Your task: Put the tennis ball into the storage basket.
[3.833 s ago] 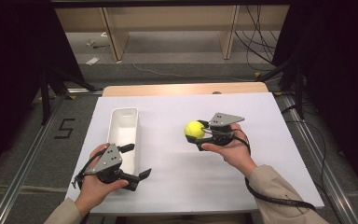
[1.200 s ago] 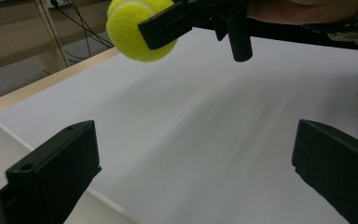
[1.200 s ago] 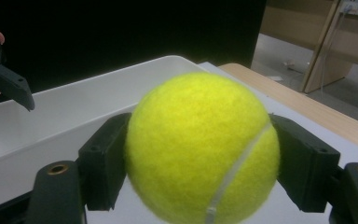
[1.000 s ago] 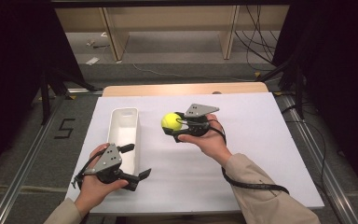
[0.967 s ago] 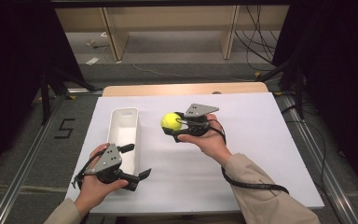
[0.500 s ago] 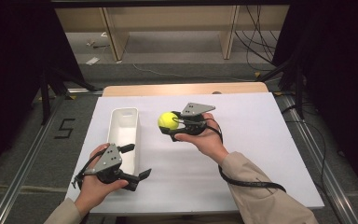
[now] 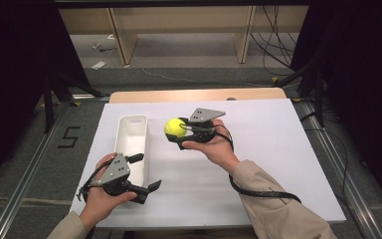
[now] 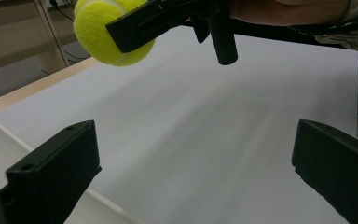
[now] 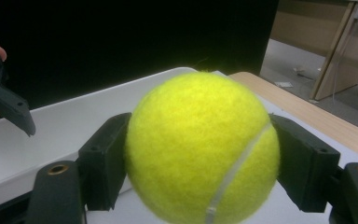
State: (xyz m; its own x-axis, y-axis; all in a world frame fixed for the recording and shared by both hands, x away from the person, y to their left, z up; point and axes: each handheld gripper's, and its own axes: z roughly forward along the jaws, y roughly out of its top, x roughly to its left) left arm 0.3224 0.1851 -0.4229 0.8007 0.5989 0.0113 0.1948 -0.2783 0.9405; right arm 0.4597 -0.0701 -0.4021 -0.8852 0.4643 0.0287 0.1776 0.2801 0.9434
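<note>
Right gripper (image 7: 177, 133) clamps the tennis ball (image 7: 174, 127) above the table (image 7: 278, 149), beside the white bin (image 7: 132, 142); left gripper (image 7: 146, 173) rests open.

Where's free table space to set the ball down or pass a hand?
Widest bare patch: the white table top right of the right gripper, out to its right edge. A smaller bare strip lies between the white bin and the right forearm. Crowded: the near-left corner, where the left gripper sits against the bin's near end. The tennis ball hangs just right of the bin.
</note>
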